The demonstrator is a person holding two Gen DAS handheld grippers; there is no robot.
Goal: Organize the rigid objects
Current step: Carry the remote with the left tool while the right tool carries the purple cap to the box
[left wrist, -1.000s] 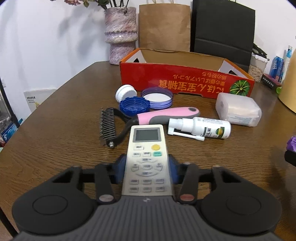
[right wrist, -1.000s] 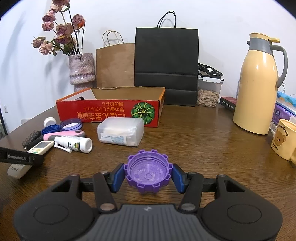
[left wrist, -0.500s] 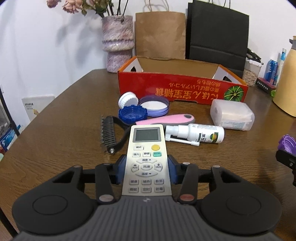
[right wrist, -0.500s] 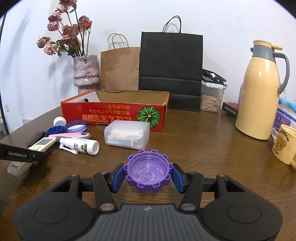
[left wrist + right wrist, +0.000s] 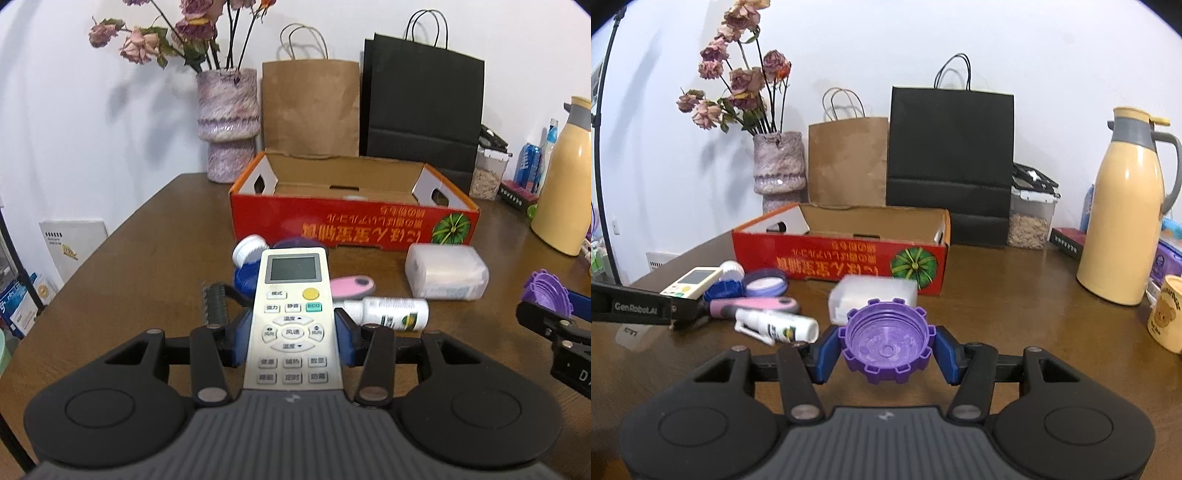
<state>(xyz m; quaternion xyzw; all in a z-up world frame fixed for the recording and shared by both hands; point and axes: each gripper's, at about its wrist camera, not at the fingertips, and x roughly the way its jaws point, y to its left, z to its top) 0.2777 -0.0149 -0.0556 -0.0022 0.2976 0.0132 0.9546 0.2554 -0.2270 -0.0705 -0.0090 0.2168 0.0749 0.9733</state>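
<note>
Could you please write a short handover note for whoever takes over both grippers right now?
Left hand-held gripper: shut on the white remote, lifted off the table.
Right hand-held gripper: shut on the purple cap.
Red box: looks empty as far as can be seen.
Left on the table: spray bottle, pink brush, blue cap, lavender lid, white cap, clear case.

white remote point(image 5: 291, 317) screen-up and purple notched cap point(image 5: 886, 341) hollow-side up, both off the desk point(image 5: 147, 266), red box point(image 5: 351, 225) open behind
</note>
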